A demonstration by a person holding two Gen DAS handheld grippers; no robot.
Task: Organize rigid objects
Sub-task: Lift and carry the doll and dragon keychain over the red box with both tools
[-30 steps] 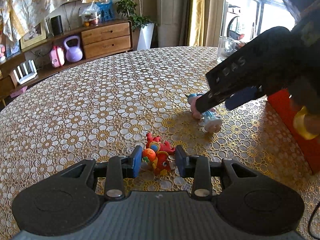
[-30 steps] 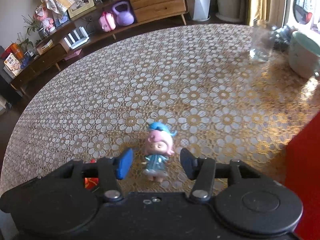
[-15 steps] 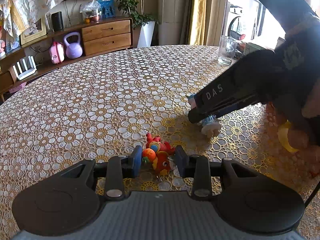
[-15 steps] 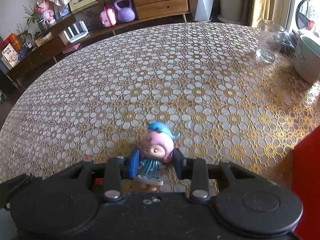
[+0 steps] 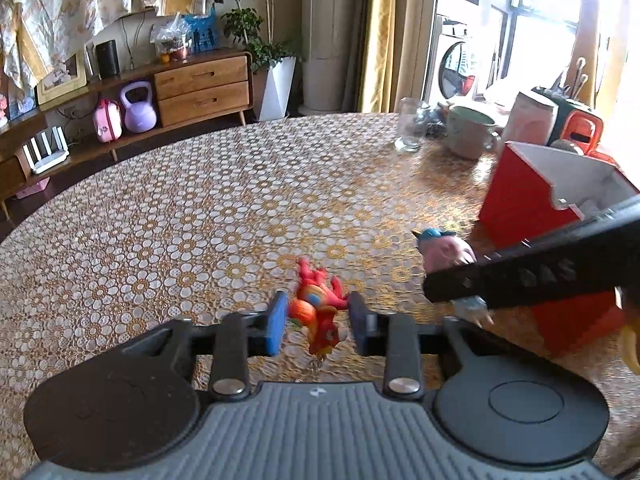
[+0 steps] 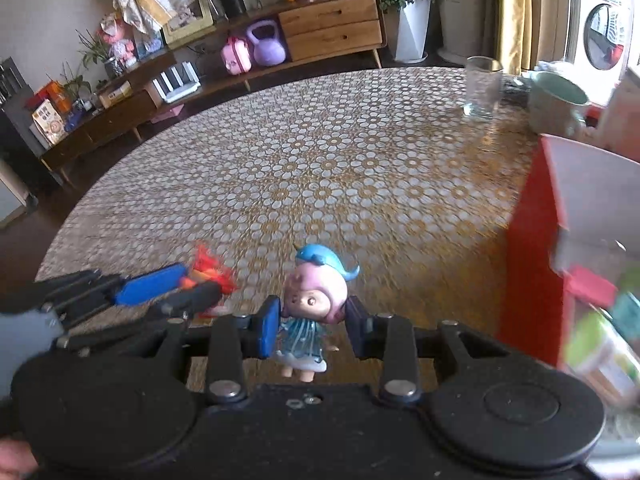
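A: What does the left gripper (image 5: 316, 322) grasp?
B: A glossy red toy (image 5: 318, 312), lifted off the lacy table (image 5: 200, 220); its jaws just closed further.
A: The right gripper (image 6: 310, 326)?
B: Clenched on a round-headed doll (image 6: 314, 304), beside the red box (image 6: 532, 272).

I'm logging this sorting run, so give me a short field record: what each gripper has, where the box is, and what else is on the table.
left gripper: jaws just closing, clamped on red toy, lifted off the table
right gripper: jaws shut on pink figurine, lifted
red box: open, at right, on table
also on table: clear glass, mug
step left: neither toy is in the box yet
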